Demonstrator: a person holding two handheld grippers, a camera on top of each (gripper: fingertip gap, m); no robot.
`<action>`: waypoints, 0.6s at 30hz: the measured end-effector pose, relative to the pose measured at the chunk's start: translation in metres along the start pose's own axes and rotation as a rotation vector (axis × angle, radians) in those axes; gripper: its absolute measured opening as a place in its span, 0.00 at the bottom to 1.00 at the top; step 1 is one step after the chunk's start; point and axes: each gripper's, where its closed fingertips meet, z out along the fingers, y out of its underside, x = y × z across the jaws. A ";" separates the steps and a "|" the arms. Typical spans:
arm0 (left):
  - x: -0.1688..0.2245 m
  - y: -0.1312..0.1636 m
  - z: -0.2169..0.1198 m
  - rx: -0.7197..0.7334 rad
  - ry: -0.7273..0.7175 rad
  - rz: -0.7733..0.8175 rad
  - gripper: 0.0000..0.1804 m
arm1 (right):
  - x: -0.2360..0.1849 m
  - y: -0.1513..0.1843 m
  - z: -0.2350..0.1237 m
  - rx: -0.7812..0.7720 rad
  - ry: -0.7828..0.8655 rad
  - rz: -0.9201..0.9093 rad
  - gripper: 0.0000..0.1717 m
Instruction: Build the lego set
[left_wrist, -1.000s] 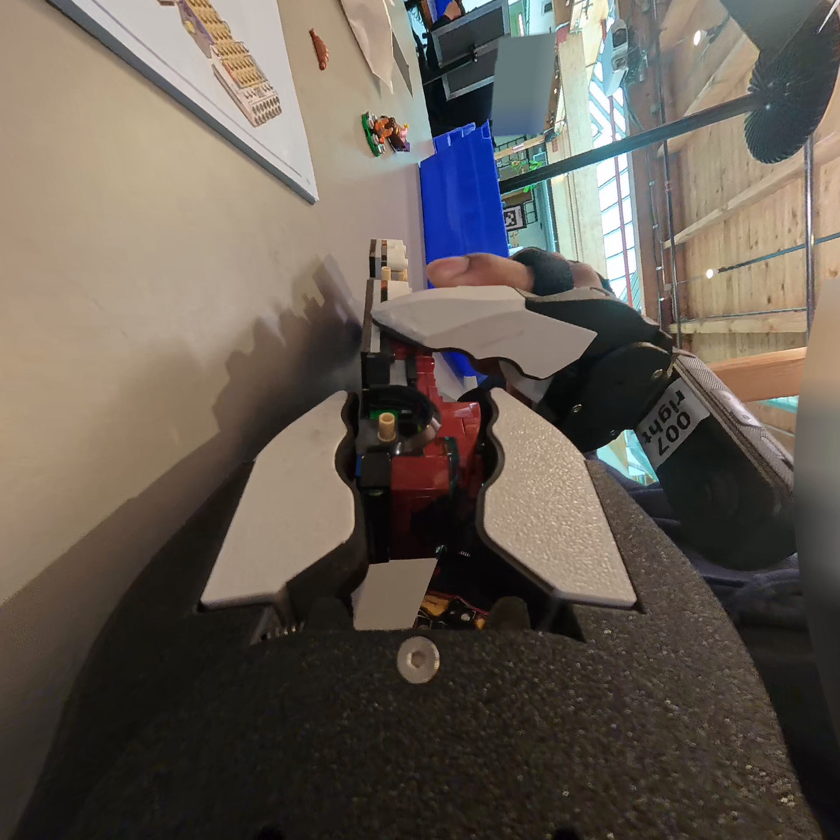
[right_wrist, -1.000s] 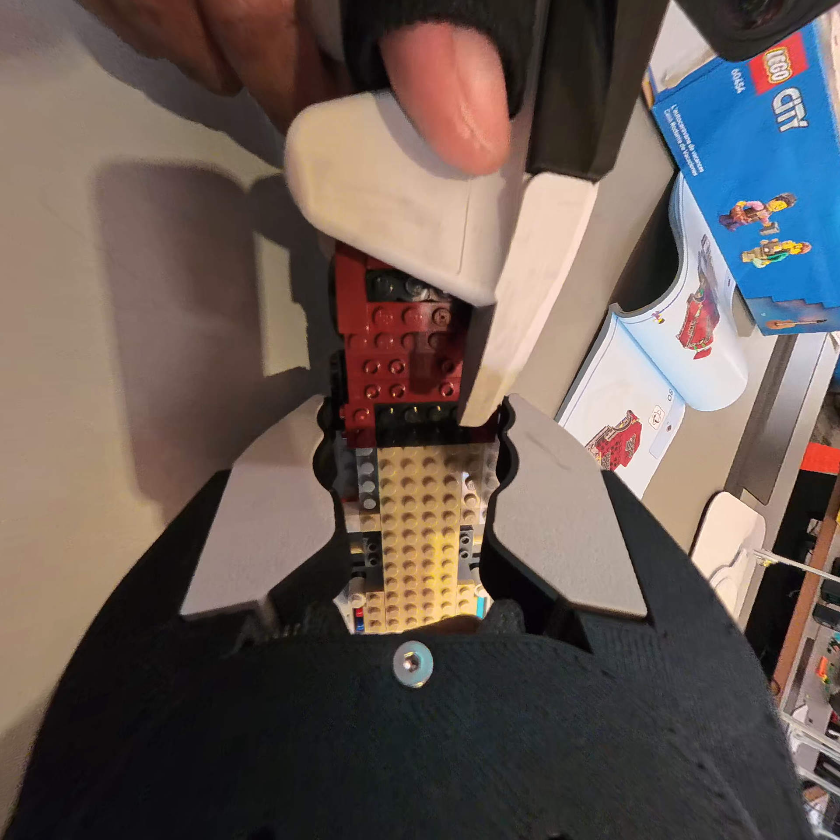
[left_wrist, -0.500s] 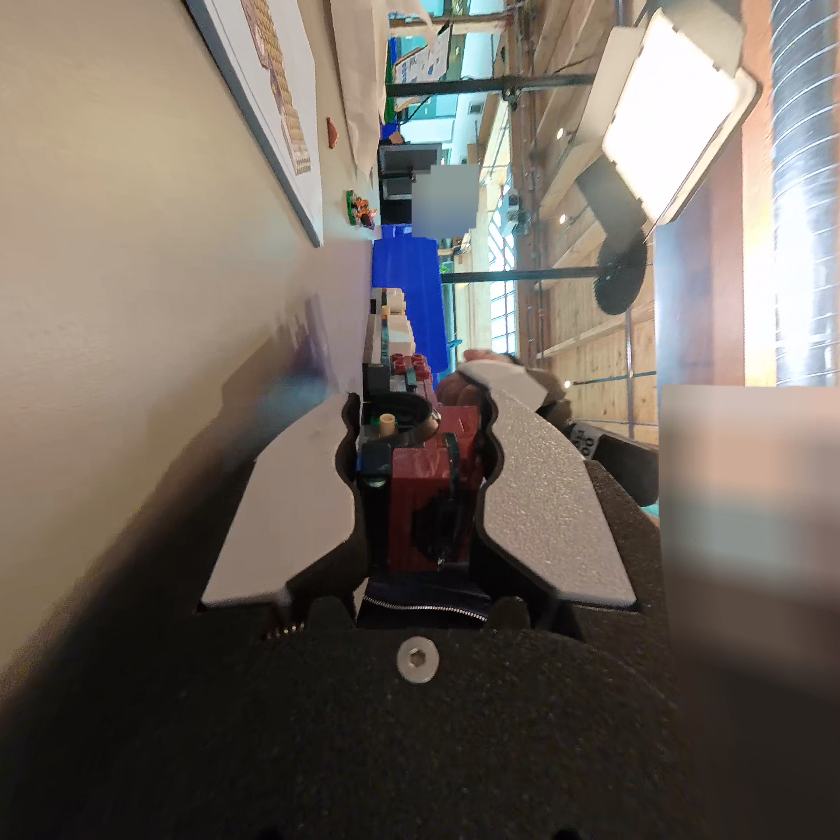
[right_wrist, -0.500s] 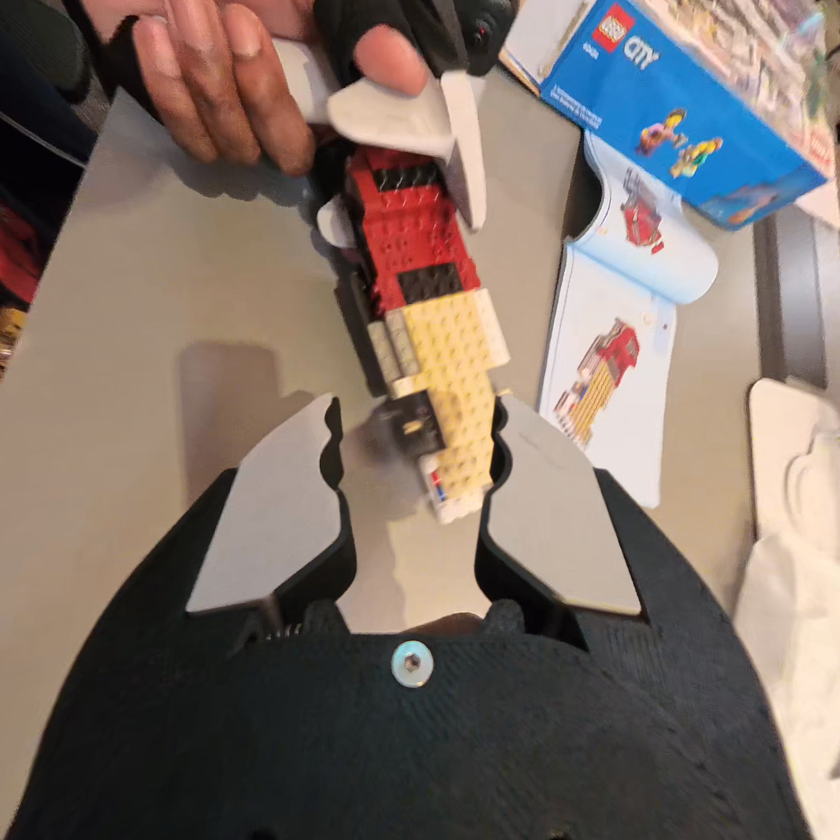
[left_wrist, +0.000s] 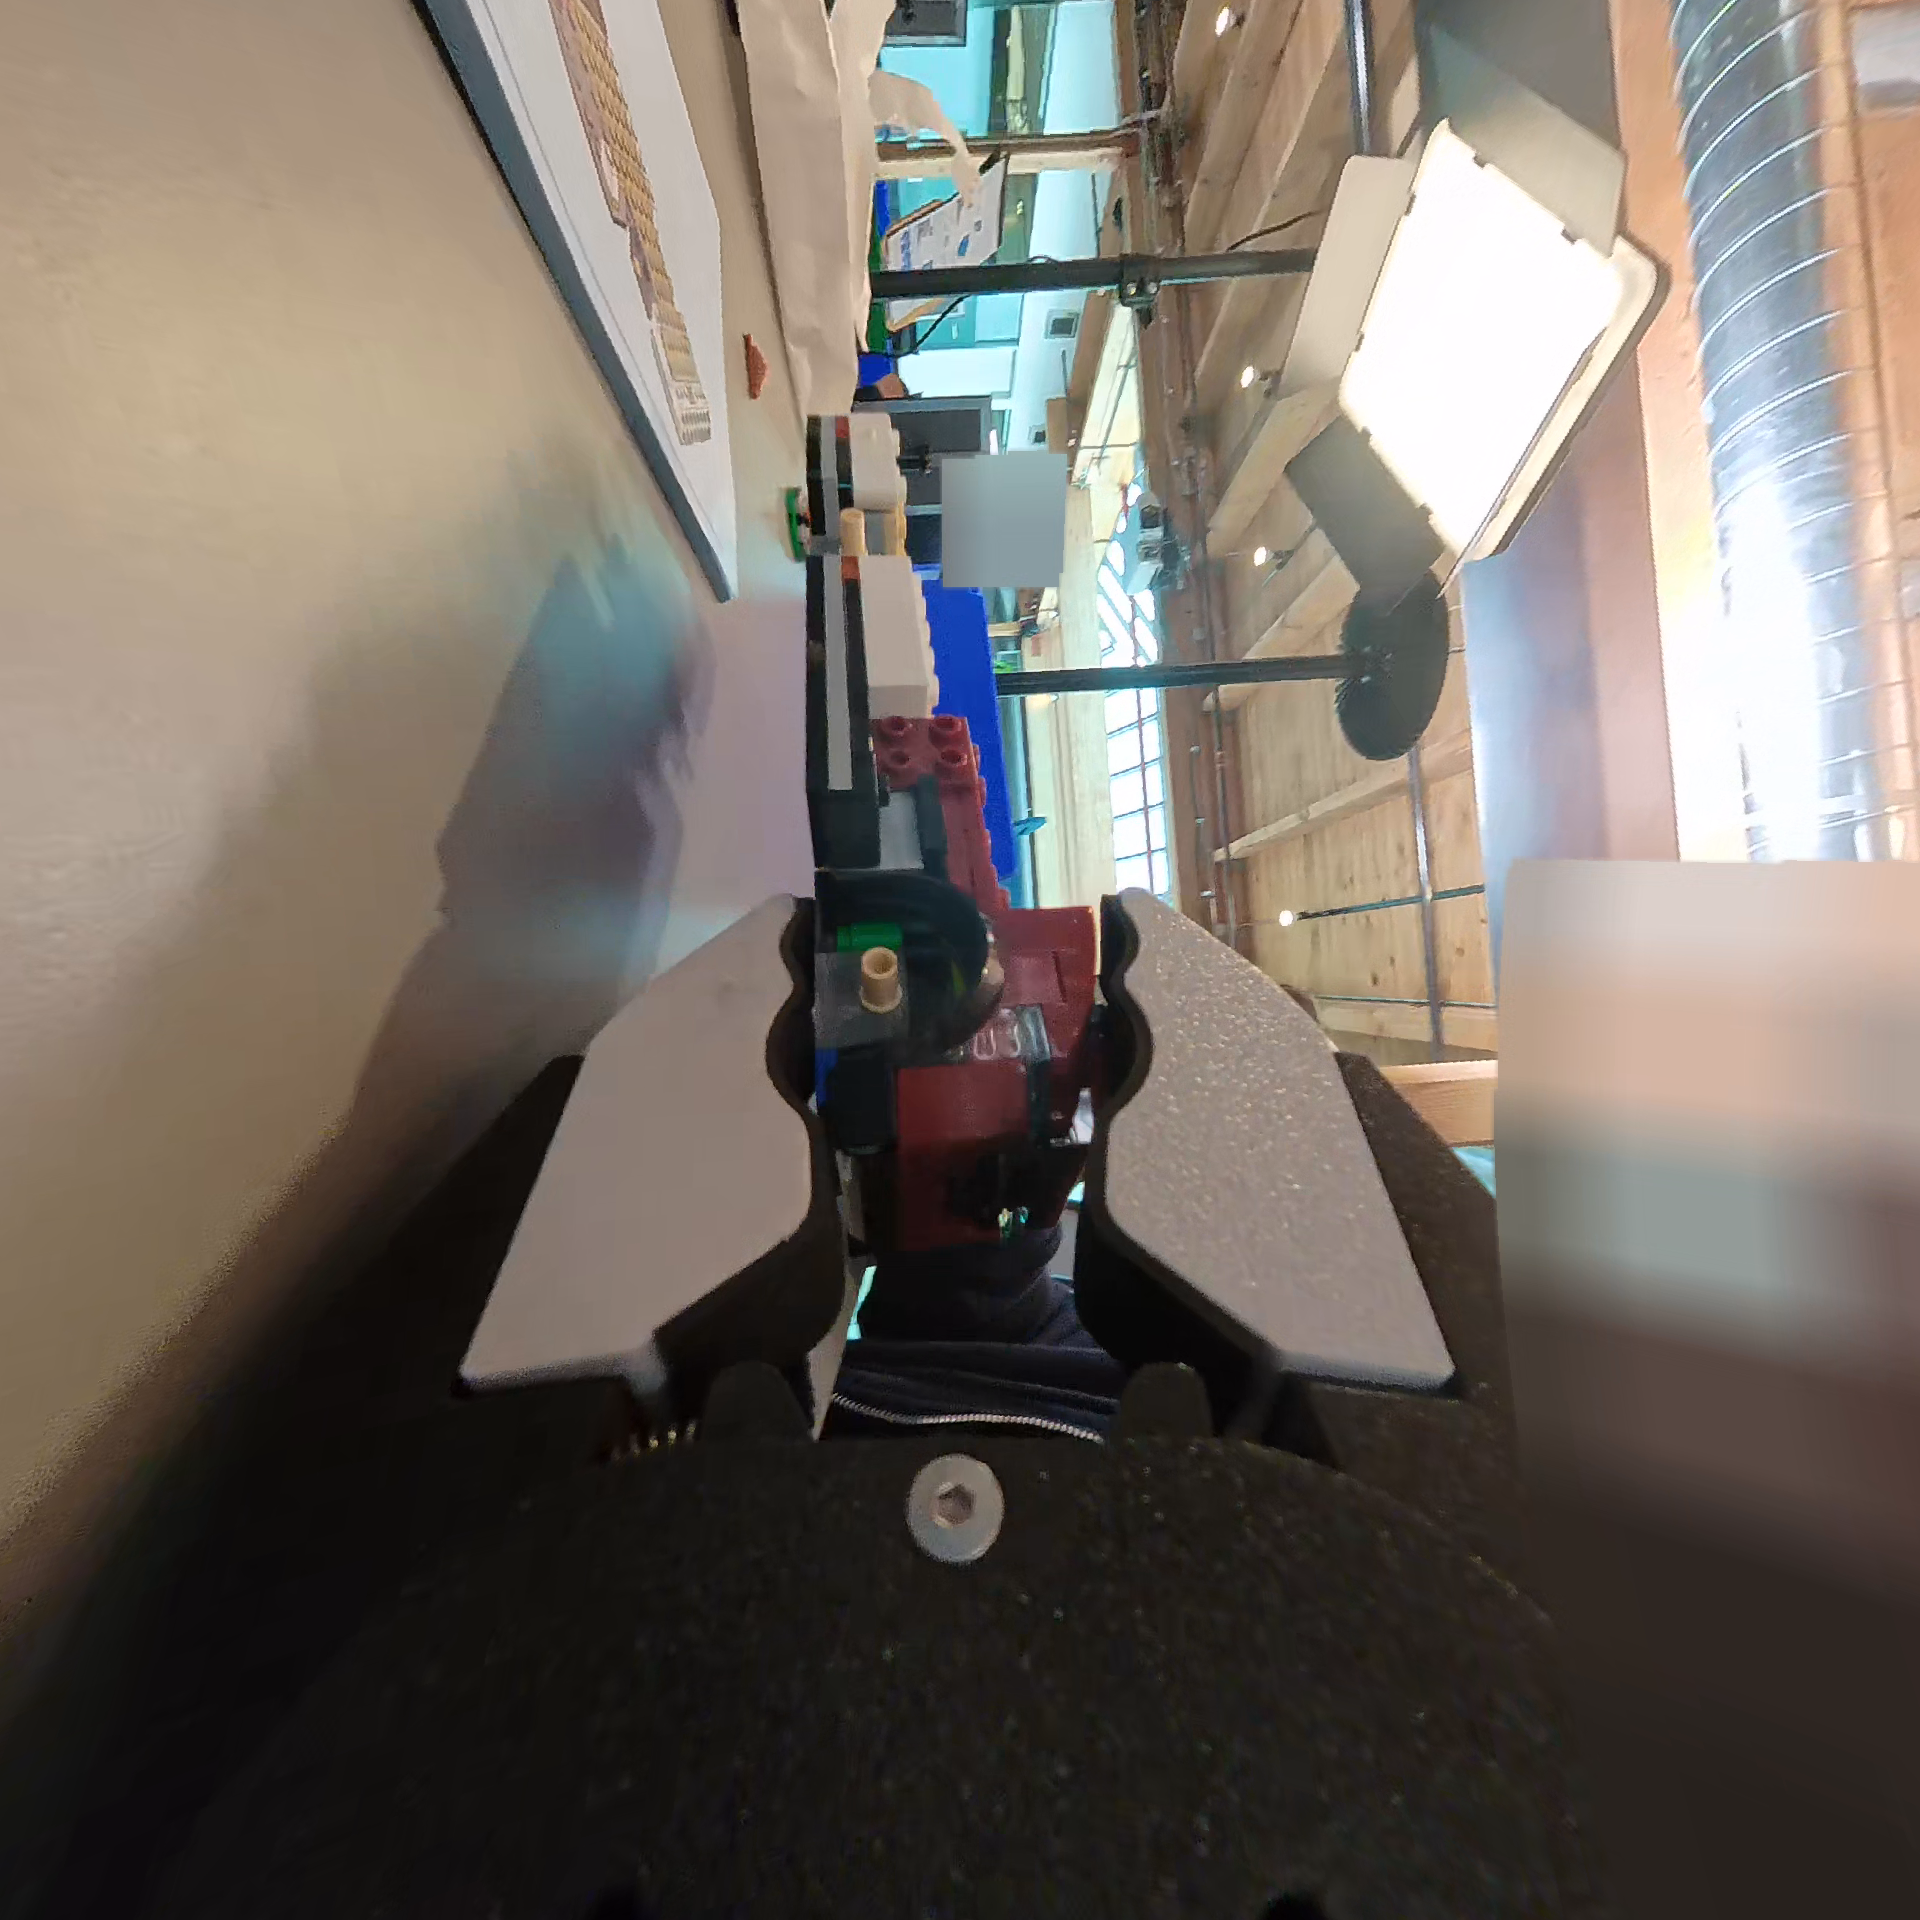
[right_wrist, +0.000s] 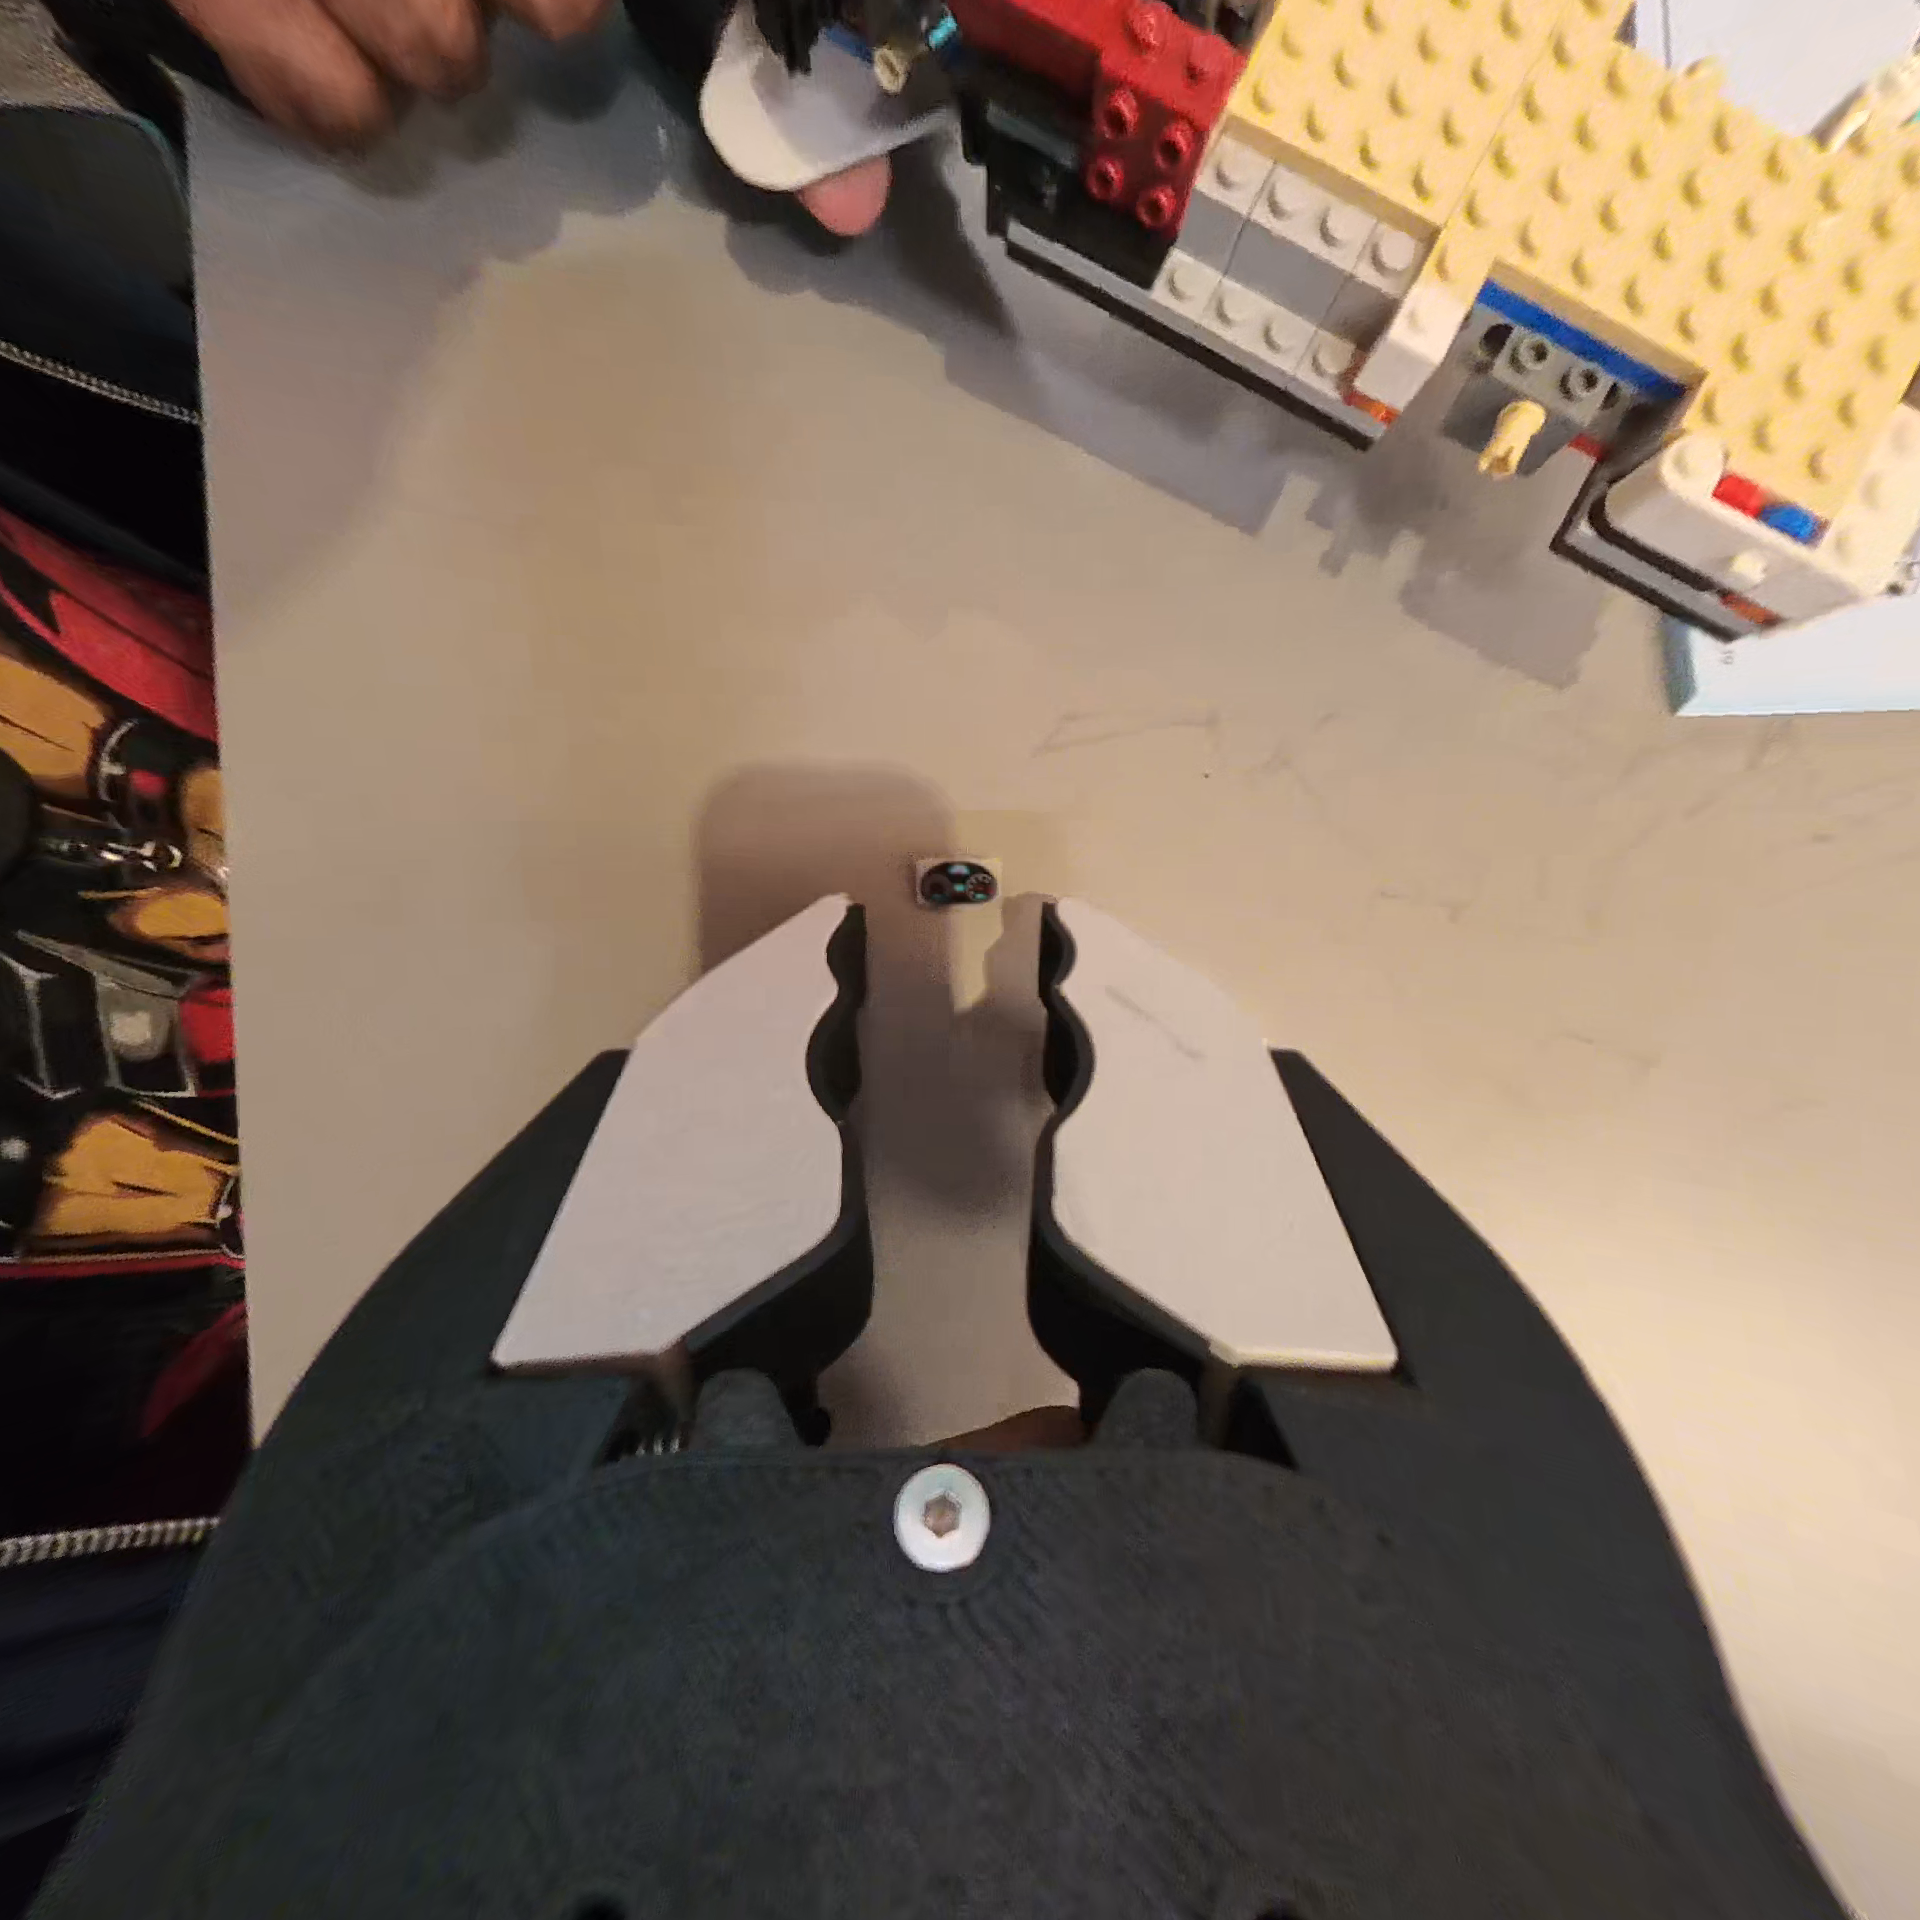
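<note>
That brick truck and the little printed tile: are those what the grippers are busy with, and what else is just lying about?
Being handled or nearest the grippers:
- brick truck, clamped at its dark red end by the left gripper
- small printed tile, on the table just ahead of the open right gripper

Just lying about:
- instruction sheet
- blue bin
- small dark red piece

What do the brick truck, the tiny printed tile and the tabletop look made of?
Brick truck: hard moulded plastic, glossy, with crisp studs catching highlights. Tiny printed tile: probably the same plastic, smooth, printed face. Tabletop: matte beige, faintly veined, perhaps laminate; I can't tell for sure.
</note>
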 end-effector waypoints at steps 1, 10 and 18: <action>-0.002 0.001 0.000 -0.006 -0.017 0.015 0.29 | -0.001 -0.001 0.002 0.002 -0.005 -0.007 0.18; -0.003 0.005 0.000 -0.041 -0.024 0.032 0.29 | 0.001 -0.004 0.011 -0.014 -0.009 -0.051 0.09; -0.004 0.010 0.004 -0.055 0.007 -0.011 0.29 | -0.014 -0.075 -0.017 0.269 -0.049 -0.252 0.09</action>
